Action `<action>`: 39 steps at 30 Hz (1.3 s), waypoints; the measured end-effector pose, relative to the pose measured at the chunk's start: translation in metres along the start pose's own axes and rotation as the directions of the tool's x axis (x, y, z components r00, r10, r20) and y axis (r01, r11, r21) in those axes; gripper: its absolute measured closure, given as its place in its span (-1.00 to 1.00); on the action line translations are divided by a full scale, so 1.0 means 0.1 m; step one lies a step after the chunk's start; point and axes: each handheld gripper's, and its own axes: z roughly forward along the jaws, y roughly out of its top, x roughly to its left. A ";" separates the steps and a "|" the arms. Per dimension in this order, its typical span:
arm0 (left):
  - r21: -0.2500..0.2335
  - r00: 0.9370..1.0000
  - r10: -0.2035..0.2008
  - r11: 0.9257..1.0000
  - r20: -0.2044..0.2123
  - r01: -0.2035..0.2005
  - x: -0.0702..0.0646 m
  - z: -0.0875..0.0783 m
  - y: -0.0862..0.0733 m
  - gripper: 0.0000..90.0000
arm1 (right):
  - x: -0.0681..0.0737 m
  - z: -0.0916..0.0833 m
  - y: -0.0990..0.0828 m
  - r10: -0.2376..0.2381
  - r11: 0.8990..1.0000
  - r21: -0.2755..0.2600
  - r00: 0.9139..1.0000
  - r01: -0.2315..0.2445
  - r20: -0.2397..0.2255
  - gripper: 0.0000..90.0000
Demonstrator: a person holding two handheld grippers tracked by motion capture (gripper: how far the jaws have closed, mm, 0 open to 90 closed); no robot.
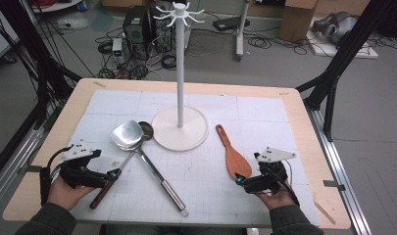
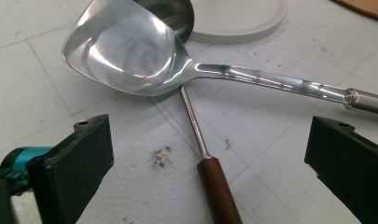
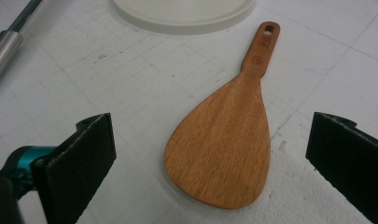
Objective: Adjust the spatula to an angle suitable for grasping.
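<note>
Flat brown wooden rice paddle (image 3: 222,149), near the white stand base (image 3: 182,14): light, rigid; right gripper (image 3: 210,154), jaws wide and empty, best takes its slim handle.

The right gripper (image 3: 210,163) holds its jaws wide apart above the wooden paddle (image 3: 221,154), nothing clamped; the paddle lies flat on the gridded tabletop (image 3: 130,88); the white stand base (image 3: 182,14) sits beyond.

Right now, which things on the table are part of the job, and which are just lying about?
In hand:
wooden paddle, ahead of the open right gripper
spatula and ladle, ahead of the open left gripper

Lying about:
white rack
</note>
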 end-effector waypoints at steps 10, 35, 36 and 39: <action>0.011 1.000 0.005 1.000 0.009 -0.005 -0.01 0.04 0.01 -0.96 | -0.04 0.04 0.00 0.006 1.000 0.001 1.000 -0.006 -0.008 -0.99; 0.013 1.000 0.009 1.000 0.012 -0.010 -0.01 0.01 -0.01 -0.96 | 0.22 0.21 0.36 -0.006 1.000 -0.013 0.996 0.005 -0.091 -0.99; 0.013 1.000 0.010 1.000 0.013 -0.010 -0.01 0.02 -0.01 -0.96 | 0.25 0.23 0.40 -0.010 1.000 -0.005 0.995 0.010 -0.102 -0.99; 0.011 1.000 0.012 1.000 0.012 -0.012 -0.03 0.02 0.00 -0.96 | 0.33 0.30 0.51 -0.026 1.000 0.006 0.991 0.027 -0.130 -0.99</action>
